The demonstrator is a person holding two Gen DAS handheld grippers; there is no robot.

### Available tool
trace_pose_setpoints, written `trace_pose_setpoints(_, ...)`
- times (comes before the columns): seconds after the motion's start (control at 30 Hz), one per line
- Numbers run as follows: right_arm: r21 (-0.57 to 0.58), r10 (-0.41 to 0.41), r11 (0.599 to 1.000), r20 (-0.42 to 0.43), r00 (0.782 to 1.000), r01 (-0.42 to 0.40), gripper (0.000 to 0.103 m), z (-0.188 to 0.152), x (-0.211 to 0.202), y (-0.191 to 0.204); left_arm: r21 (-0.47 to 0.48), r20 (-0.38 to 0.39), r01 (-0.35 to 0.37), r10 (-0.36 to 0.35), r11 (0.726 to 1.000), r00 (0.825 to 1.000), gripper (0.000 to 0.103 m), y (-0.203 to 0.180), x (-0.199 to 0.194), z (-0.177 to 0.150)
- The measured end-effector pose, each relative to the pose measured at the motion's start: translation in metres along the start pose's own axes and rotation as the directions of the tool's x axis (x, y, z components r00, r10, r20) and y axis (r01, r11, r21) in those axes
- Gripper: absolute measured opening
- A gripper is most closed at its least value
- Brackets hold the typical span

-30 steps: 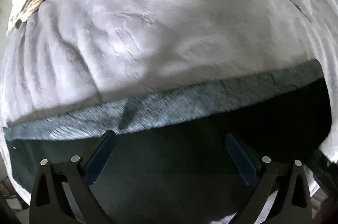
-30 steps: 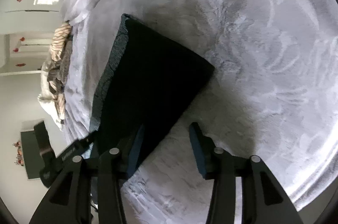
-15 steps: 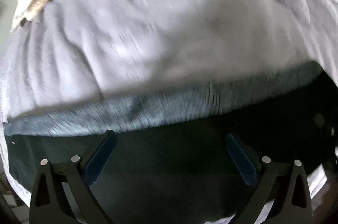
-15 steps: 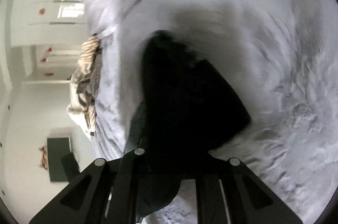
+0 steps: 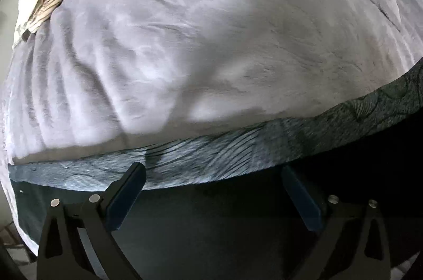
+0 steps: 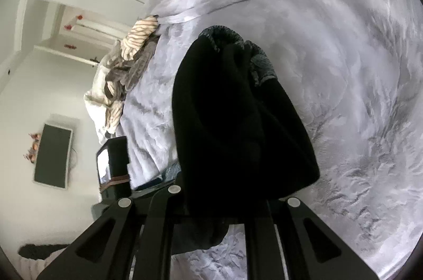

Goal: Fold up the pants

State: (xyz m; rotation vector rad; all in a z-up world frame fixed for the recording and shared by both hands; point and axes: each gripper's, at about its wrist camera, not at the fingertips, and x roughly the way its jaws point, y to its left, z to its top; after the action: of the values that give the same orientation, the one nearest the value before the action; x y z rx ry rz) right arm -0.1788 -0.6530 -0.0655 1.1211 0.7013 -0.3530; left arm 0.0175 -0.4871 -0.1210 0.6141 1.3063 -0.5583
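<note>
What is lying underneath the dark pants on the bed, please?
Under the pants the pale grey blanket shows, spreading out on every side in both views. Whatever lies beneath the blanket, or directly under the pants' middle, is covered and cannot be seen.

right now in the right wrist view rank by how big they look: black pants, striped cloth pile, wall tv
1. black pants, inflated by nearness
2. striped cloth pile
3. wall tv, about as big as the pile; unsure

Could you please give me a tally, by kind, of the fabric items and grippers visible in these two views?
Dark pants: 1
Pale lavender blanket: 1
Striped bundle of cloth at the bed's far edge: 1
Grippers: 2, the left gripper and the right gripper
Total: 5
</note>
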Motion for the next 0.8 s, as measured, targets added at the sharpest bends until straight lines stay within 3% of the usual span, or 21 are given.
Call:
trace_pose_setpoints(0.2,-0.115,-0.048,0.992,0.000,0.999,0.048,0.012,-0.012,-0.007,0.033,-0.014,0.033,0.030,-0.029,0.999,0.999,0.103,0.048,-0.025,-0.021)
trace_pose_setpoints(0.37,-0.254,-0.110,0.961,0.000,0.994,0.106,0.012,-0.025,-0.001,0.078,-0.069,0.048,0.045,-0.042,0.997,0.998,0.103,0.097,-0.032,-0.039)
trace_pose_setpoints(0.63,-0.522,-0.270,0.823,-0.009,0.963,0.226,0.014,-0.090,0.065,0.167,-0.170,0.062,0.032,-0.022,0.985,0.998,0.103,0.172,-0.030,-0.064)
trace_pose_setpoints(0.77,-0.613,-0.373,0.743,-0.047,0.927,0.268,0.018,-0.150,0.126,0.193,-0.222,0.061,0.008,0.006,0.975,0.998,0.103,0.228,-0.030,-0.082)
trace_pose_setpoints(0.8,-0.639,-0.404,0.718,-0.061,0.913,0.275,0.024,-0.168,0.143,0.196,-0.229,0.060,0.002,0.012,0.973,0.998,0.103,0.236,-0.030,-0.086)
